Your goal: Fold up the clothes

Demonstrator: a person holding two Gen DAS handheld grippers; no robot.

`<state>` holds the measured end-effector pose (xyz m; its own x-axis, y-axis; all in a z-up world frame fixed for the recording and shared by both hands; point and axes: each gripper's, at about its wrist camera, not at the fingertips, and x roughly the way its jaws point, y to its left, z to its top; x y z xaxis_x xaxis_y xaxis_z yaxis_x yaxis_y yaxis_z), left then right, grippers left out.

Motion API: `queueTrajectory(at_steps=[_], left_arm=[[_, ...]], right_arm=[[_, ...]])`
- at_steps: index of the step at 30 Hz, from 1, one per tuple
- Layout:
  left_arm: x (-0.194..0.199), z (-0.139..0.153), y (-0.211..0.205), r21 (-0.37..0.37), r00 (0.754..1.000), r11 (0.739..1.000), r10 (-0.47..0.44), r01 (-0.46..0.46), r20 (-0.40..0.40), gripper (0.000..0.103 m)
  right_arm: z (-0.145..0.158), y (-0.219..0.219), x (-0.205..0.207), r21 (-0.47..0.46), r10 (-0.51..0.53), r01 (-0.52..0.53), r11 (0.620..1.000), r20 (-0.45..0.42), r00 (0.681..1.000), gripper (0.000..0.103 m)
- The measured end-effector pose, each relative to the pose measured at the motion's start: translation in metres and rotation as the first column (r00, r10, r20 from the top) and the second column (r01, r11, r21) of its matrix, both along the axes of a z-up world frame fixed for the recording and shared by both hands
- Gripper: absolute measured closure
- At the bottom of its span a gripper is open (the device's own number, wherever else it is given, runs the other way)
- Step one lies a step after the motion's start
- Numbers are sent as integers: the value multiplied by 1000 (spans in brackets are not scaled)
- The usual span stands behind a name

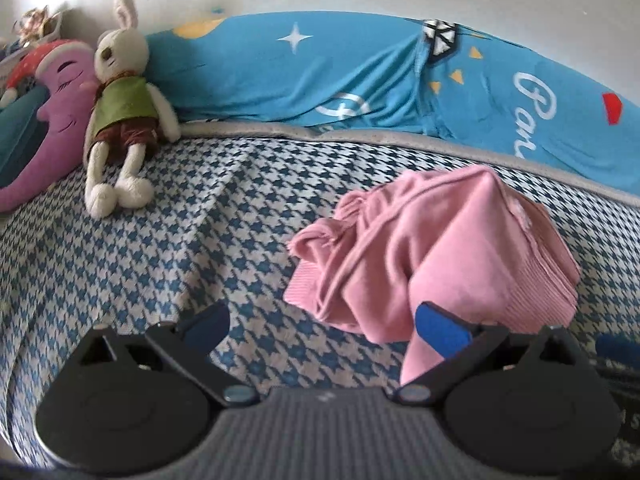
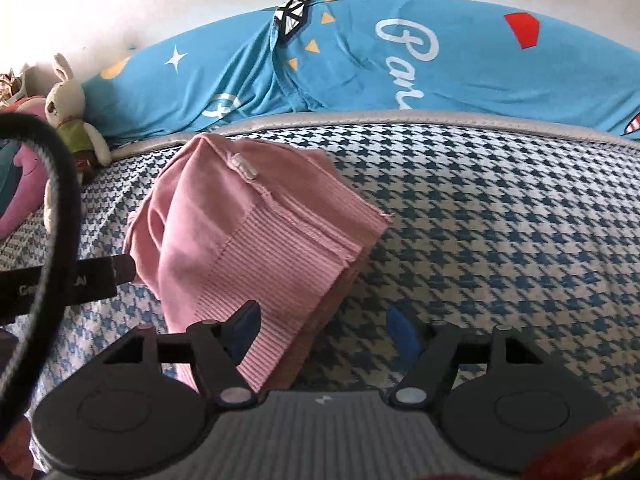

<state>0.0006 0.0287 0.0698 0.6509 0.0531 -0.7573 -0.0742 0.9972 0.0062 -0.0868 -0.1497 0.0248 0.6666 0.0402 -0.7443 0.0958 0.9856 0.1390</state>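
Observation:
A pink garment (image 1: 432,240) lies bunched on the blue-and-white houndstooth sheet (image 1: 180,240). In the left wrist view it sits right of centre. My left gripper (image 1: 324,328) is open wide. Its right blue pad (image 1: 440,332) rests against a hanging fold of the pink cloth, and its left pad is over bare sheet. In the right wrist view the pink garment (image 2: 248,232) shows its ribbed hem (image 2: 280,280) reaching down between the jaws of my right gripper (image 2: 324,330). That gripper is open: the hem lies by the left pad, and the right pad (image 2: 402,332) stands clear over the sheet.
A plush rabbit (image 1: 120,100) and a purple moon cushion (image 1: 60,92) lie at the far left. A bright blue duvet (image 1: 360,72) runs along the back by the white wall. A black cable (image 2: 60,200) and the other gripper's body (image 2: 80,280) cross the left of the right wrist view.

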Motion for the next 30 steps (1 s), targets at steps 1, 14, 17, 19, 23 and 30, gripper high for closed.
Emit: queueTrajectory(at_steps=[1, 14, 17, 19, 23, 30], left_arm=[[0, 0, 1, -2, 1000, 1000, 6, -6, -1, 0], [1, 1, 1, 24, 1000, 1000, 9, -9, 7, 0], [2, 1, 3, 21, 1000, 1000, 16, -16, 4, 0], [2, 2, 4, 24, 1000, 999, 23, -23, 5, 0], [2, 4, 10, 14, 999, 999, 40, -41, 9, 0], [5, 5, 16, -4, 998, 998, 55, -55, 9, 0]], right_arm=[[-1, 2, 1, 0, 3, -3, 1000, -2, 1000, 32], [-12, 20, 3, -23, 108, -107, 994, 37, 993, 78], [-11, 24, 1, -22, 133, -132, 991, 52, 990, 87], [-10, 25, 0, -29, 135, -134, 991, 56, 989, 87], [-5, 17, 2, 12, 111, -112, 994, 74, 991, 87], [-8, 11, 7, 38, 34, -37, 999, 57, 998, 52]])
